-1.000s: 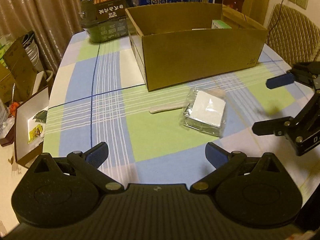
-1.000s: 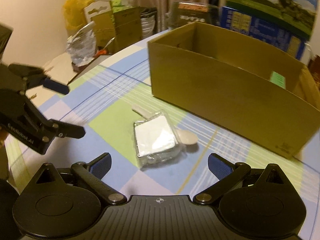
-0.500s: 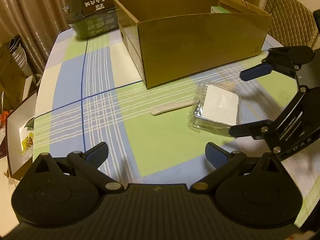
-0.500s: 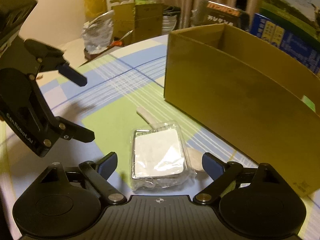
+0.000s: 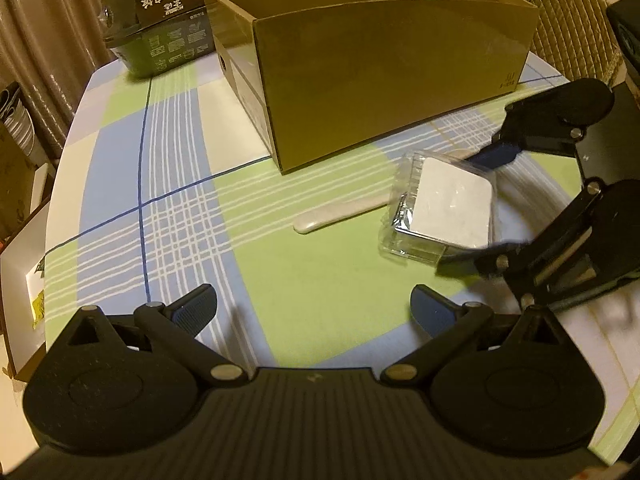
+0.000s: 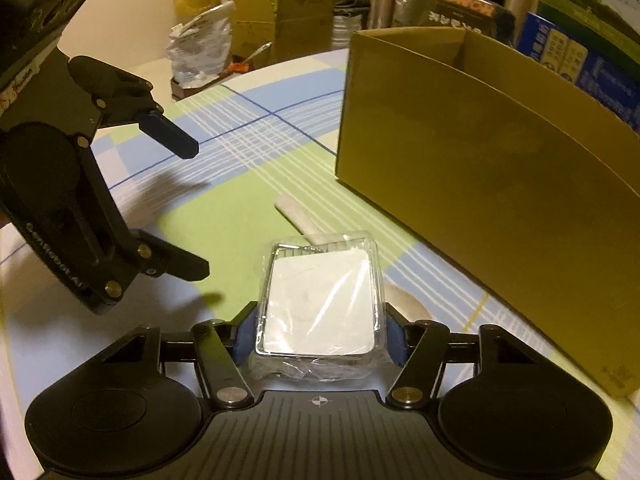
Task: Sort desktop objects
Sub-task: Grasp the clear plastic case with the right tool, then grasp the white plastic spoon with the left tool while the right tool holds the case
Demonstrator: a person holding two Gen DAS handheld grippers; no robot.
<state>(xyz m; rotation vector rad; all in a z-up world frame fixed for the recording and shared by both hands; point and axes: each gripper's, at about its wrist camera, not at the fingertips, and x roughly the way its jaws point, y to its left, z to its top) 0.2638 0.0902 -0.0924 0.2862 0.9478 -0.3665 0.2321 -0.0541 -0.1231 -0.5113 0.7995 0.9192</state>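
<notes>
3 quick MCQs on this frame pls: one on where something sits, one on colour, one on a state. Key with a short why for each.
1. Where does the pale flat stick lie?
A. inside the cardboard box
B. on the tablecloth, in front of the cardboard box
C. on the chair

2. What colour is the card face of the clear-wrapped packet?
A. white
B. red
C. black

3. How does the left gripper stand?
A. shut on the stick
B. shut on the packet
C. open, nothing between its fingers

Key:
1 B: the stick rests on the tablecloth, near the front wall of the cardboard box.
2 A: the face under the wrap is plain white.
3 C: its fingers are spread over bare cloth; the right gripper is the one closing, with the packet between its fingers.
</notes>
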